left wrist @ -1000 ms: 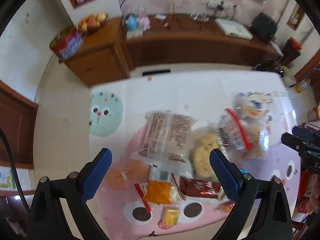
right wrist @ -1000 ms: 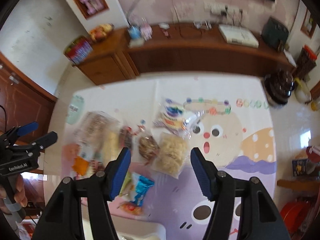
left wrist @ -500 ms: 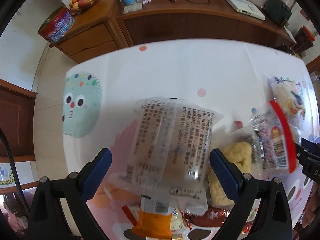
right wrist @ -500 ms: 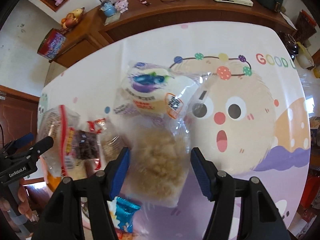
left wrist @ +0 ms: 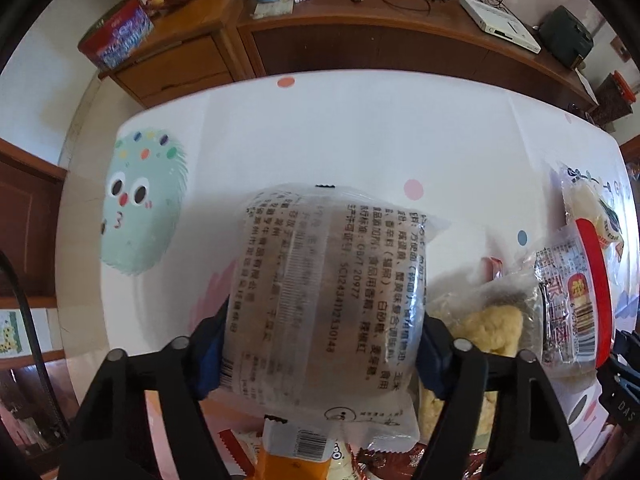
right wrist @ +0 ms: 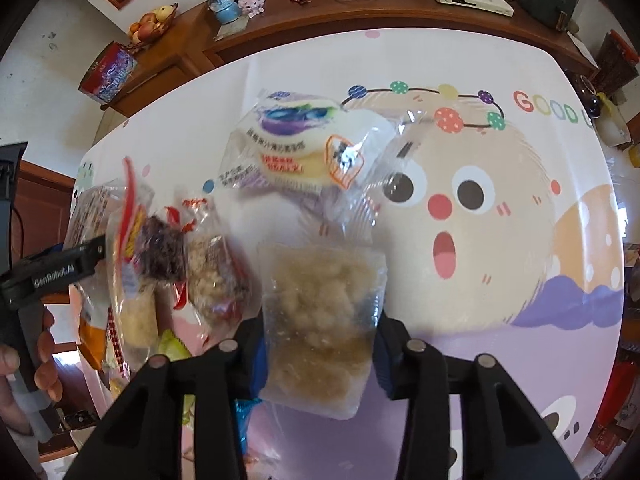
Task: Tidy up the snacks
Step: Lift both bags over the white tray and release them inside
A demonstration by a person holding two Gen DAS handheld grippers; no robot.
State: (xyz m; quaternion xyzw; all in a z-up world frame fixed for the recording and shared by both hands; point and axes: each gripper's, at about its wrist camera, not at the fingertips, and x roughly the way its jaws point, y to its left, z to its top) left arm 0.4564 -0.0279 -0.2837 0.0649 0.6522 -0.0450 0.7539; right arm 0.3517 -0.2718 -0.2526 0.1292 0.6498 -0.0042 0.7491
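A: Since the earlier frames both grippers have dropped onto the pile, and their jaws, wide then, are closing.

B: The left gripper [left wrist: 322, 344] pinches the printed clear packet [left wrist: 320, 292] by its sides, just left of the crumbly snack bag [right wrist: 320, 320].

A: The right gripper [right wrist: 318, 354] squeezes that bag, likely to lift it clear. Both point steeply down at the cartoon tablecloth [right wrist: 500, 280].

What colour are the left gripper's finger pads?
Blue pads, seen best in the left wrist view.
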